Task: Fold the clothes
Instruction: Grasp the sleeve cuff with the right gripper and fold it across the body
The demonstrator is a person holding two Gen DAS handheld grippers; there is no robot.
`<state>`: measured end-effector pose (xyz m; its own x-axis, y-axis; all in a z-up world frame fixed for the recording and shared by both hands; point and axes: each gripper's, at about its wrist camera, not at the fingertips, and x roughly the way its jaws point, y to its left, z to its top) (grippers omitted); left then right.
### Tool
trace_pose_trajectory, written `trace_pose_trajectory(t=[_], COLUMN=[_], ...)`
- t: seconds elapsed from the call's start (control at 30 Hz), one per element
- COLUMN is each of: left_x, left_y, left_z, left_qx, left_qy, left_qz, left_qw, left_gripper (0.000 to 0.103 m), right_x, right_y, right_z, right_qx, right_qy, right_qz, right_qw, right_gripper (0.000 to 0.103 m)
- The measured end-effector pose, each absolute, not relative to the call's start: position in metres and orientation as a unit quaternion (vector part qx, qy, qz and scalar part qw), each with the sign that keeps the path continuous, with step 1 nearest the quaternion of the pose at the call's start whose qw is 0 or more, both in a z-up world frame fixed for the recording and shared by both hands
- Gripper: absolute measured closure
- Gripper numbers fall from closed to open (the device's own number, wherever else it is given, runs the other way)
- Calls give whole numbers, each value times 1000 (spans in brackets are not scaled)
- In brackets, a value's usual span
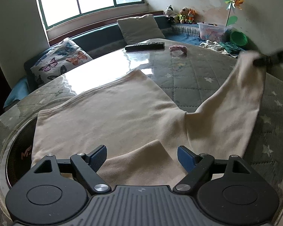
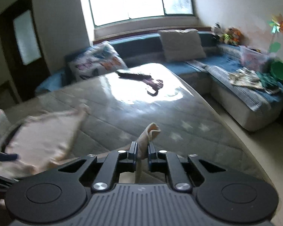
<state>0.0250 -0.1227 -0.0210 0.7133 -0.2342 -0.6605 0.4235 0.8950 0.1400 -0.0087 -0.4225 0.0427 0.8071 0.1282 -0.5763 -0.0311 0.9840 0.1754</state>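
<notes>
Garment: cream soft-knit long-sleeved top (image 1: 111, 113) lies spread on the glossy grey star-quilted table cover (image 1: 188, 71), its body straight ahead of my left gripper (image 1: 141, 157).
Left tool: fingers wide apart, nothing between them; a folded cream flap sits just beyond the tips.
Right tool: my right gripper (image 2: 142, 150) is clamped on the cream sleeve end (image 2: 151, 131), which pokes out past the tips.
Sleeve: in the left view it rises off the table, stretched up and away to the right.
Step, as I judge it: carrying the sleeve across onto the body.
Doing it well: I'd keep the clamp firm, hold the sleeve taut and clear of the cover, lay it flat along the body without bunching, and let the left pin the shoulder fold.
Clutter: black remote control (image 1: 144, 46) and small pink object (image 1: 178, 49) sit far ahead, well apart.
</notes>
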Motion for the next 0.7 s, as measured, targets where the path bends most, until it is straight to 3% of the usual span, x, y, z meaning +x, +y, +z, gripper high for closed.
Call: trace_pose_trajectory(t=[0.37,0.7], left_x=[17,10], left_y=[-94,-5], left_z=[-10,1], left_qx=[123,81], left_qy=[313,293], left_qz=[-162,-58], left_qw=[928,951], left_gripper=[19,18], right_x=[-2,15], right_y=[-339,-226], right_z=[112,113], right_qx=[57,2], right_qy=[264,278], right_qz=[192,315], right_qw=[944,907], right_gripper=[94,94])
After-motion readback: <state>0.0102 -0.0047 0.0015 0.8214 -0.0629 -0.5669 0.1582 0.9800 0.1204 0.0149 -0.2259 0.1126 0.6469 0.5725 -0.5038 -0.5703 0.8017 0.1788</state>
